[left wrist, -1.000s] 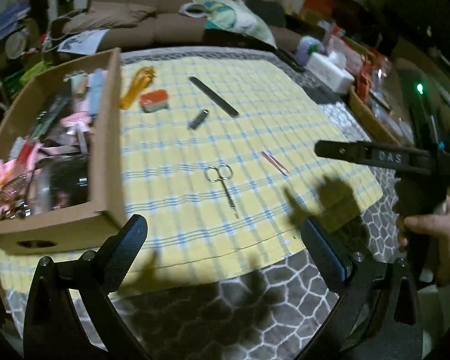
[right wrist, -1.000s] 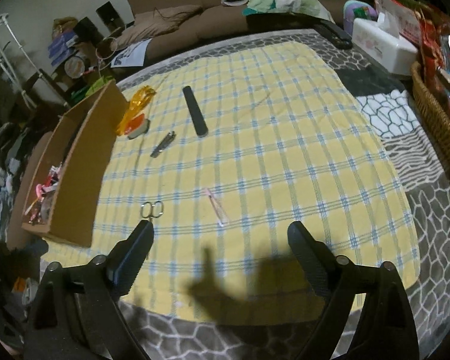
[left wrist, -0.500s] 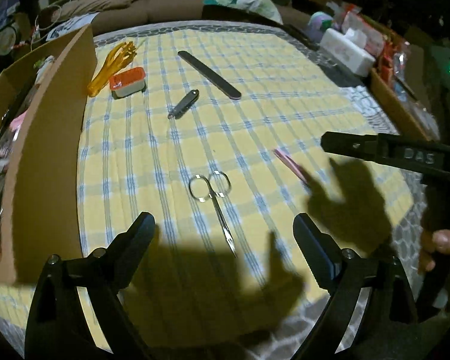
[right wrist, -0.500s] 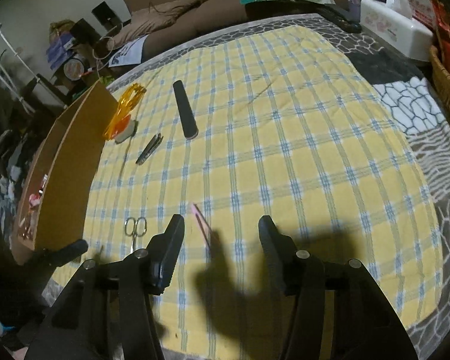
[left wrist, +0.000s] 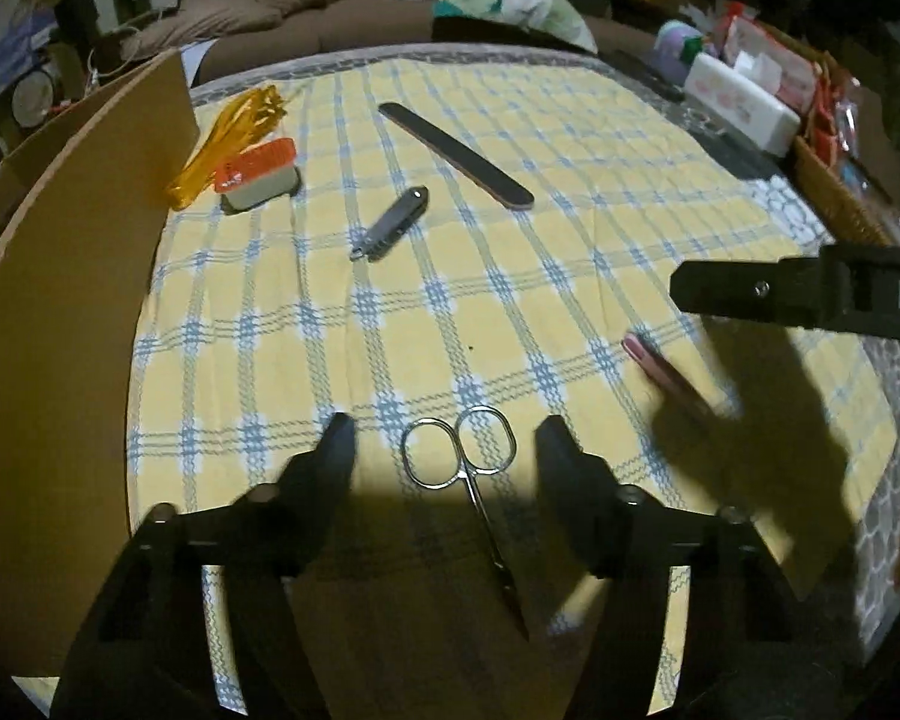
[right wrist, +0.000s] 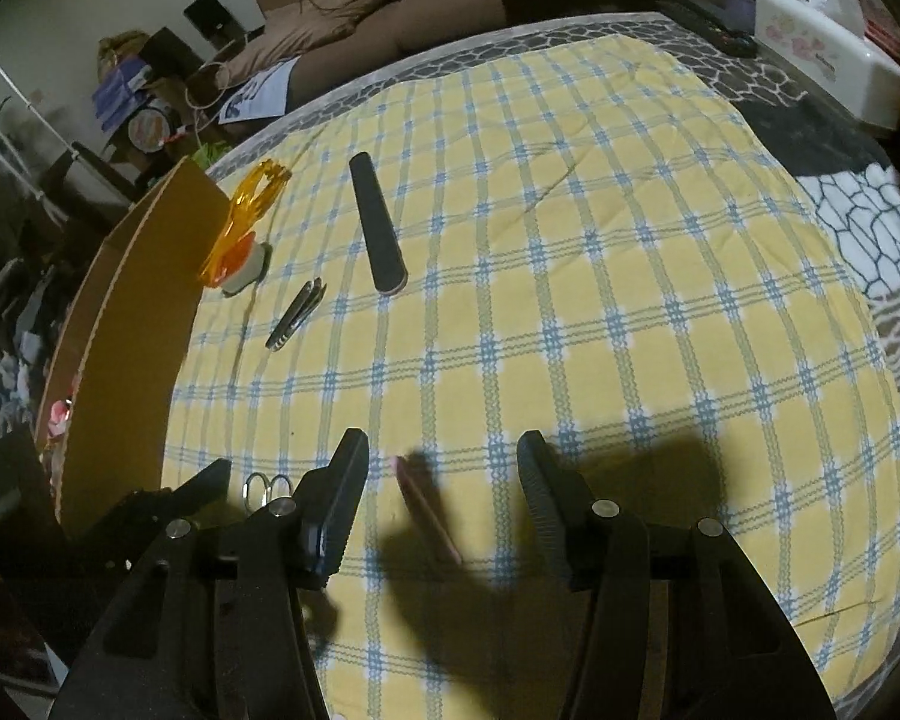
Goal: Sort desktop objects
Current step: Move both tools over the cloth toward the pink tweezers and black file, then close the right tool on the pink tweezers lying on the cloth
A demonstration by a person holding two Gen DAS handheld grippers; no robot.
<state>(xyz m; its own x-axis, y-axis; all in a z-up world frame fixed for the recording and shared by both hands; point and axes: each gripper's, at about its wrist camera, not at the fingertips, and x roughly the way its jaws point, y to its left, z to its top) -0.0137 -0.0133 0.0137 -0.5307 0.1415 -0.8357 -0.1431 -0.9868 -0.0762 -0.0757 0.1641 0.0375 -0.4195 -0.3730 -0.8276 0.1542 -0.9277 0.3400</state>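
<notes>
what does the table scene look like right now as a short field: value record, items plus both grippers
surface: yellow checked cloth
scissors: small silver scissors flat on the cloth, between the fingers of the left gripper
left gripper: jaws closing, pads not touching the scissors
pink stick: thin pink stick flat on the cloth, between the fingers of the right gripper
right gripper: open, no contact visible
nail file: long dark nail file, far side
clippers: grey nail clippers beside the file
box: cardboard box at the cloth's left edge
</notes>
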